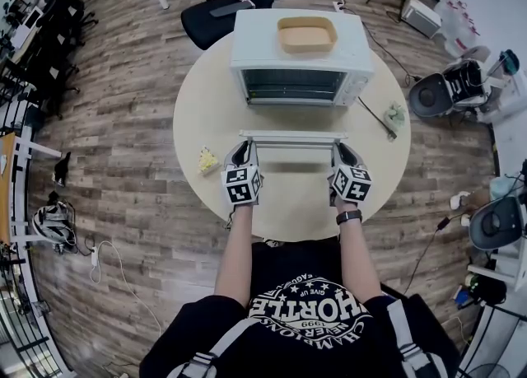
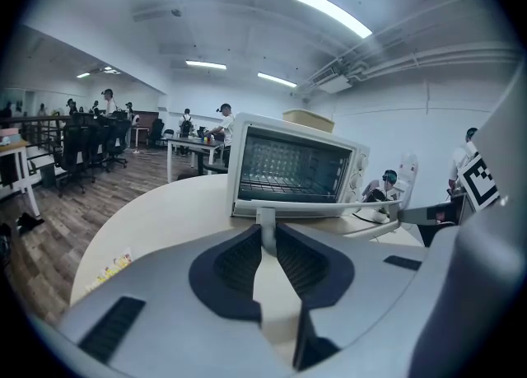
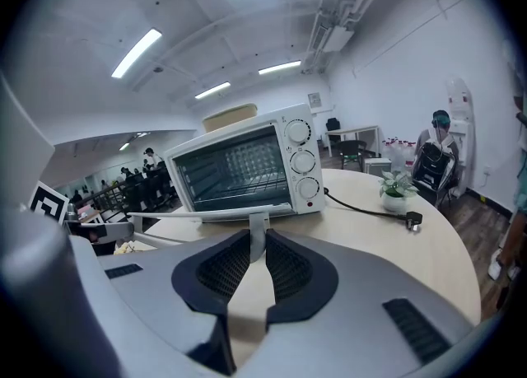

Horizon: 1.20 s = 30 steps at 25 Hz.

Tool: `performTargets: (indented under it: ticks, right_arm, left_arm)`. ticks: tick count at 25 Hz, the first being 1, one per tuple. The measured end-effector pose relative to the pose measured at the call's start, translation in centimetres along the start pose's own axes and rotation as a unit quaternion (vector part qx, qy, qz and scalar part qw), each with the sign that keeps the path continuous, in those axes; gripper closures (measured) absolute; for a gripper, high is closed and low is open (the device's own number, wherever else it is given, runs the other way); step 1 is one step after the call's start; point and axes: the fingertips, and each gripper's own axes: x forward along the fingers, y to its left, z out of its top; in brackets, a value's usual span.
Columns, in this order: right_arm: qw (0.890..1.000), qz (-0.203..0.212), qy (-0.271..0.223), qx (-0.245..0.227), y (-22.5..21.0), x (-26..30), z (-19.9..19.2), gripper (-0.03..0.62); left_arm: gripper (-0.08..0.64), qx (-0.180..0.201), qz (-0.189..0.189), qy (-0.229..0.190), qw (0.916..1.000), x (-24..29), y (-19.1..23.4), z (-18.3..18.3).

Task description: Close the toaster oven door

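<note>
White toaster oven (image 1: pixel 257 39) — beige table (image 1: pixel 206 109)

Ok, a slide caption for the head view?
Left gripper and right gripper clamp the door handle of the open oven on a round table.

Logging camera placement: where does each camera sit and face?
Head view: on the person's head, steeply down at the white toaster oven on the round beige table; forearms, left gripper, right gripper show.
Left gripper view: on the left gripper, facing the oven's open front; jaws clamp the silver door handle.
Right gripper view: on the right gripper, likewise, nearer knobs.
All share oven, handle.
</note>
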Motion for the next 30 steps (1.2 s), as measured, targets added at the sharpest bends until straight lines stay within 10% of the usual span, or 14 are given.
performTargets:
  ticks: [30]
  right_arm:
    - [0.999,0.0,-0.04,-0.004,0.7,0.0,3.2,0.511]
  left_arm:
    - [0.486,0.016,-0.007,-0.035,0.9992,0.1,0.0,3.1]
